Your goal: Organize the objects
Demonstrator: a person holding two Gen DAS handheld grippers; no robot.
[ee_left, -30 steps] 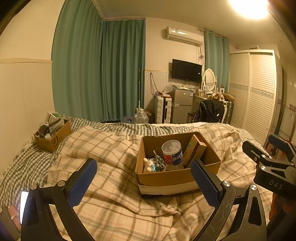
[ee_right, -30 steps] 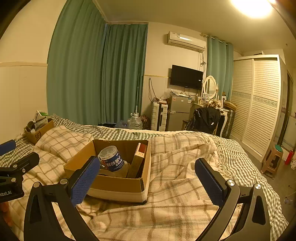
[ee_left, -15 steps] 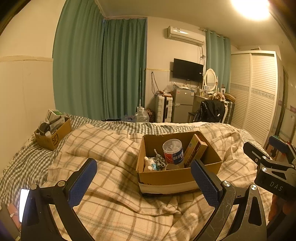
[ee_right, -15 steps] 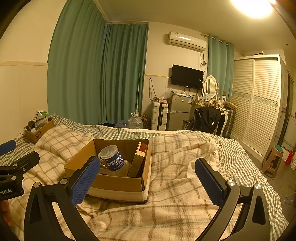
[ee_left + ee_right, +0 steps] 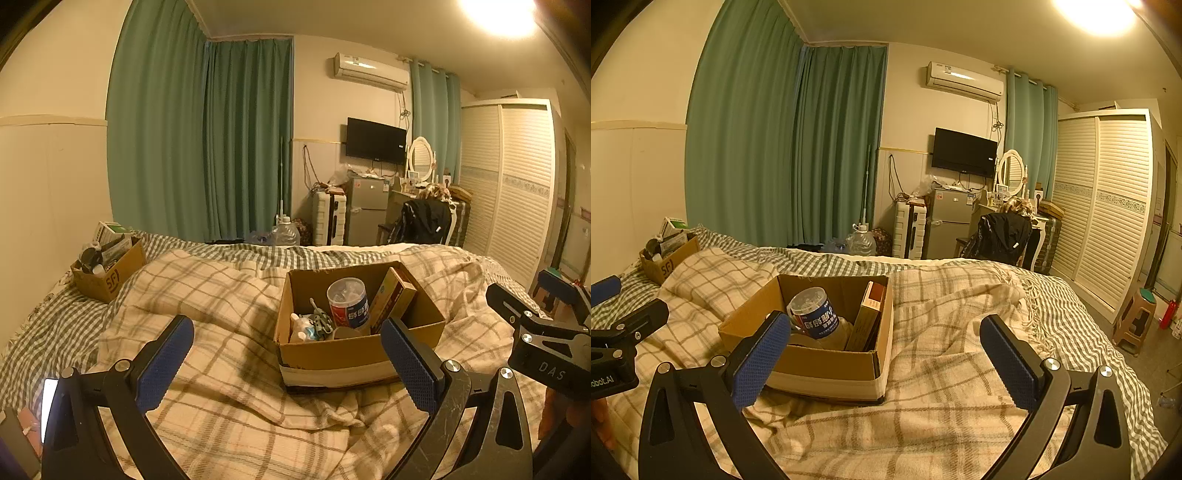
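Note:
An open cardboard box (image 5: 343, 354) sits on the plaid blanket in the middle of the bed; it also shows in the right wrist view (image 5: 827, 363). Inside are a clear-lidded canister with a blue and red label (image 5: 349, 302), a tall brown carton (image 5: 393, 299) leaning at the right, and small white and grey items (image 5: 306, 326) at the left. My left gripper (image 5: 288, 363) is open and empty, held short of the box. My right gripper (image 5: 886, 363) is open and empty, just right of the box.
A second cardboard box (image 5: 109, 269) full of items stands at the bed's far left by the wall. A lit phone (image 5: 48, 406) lies at the near left. Beyond the bed are a fridge (image 5: 367, 210), a chair with a black jacket (image 5: 424, 221) and a stool (image 5: 1137, 317).
Both views have shifted only slightly; the box appears a touch farther right in the left wrist view. Both grippers stay open and nothing was picked up.

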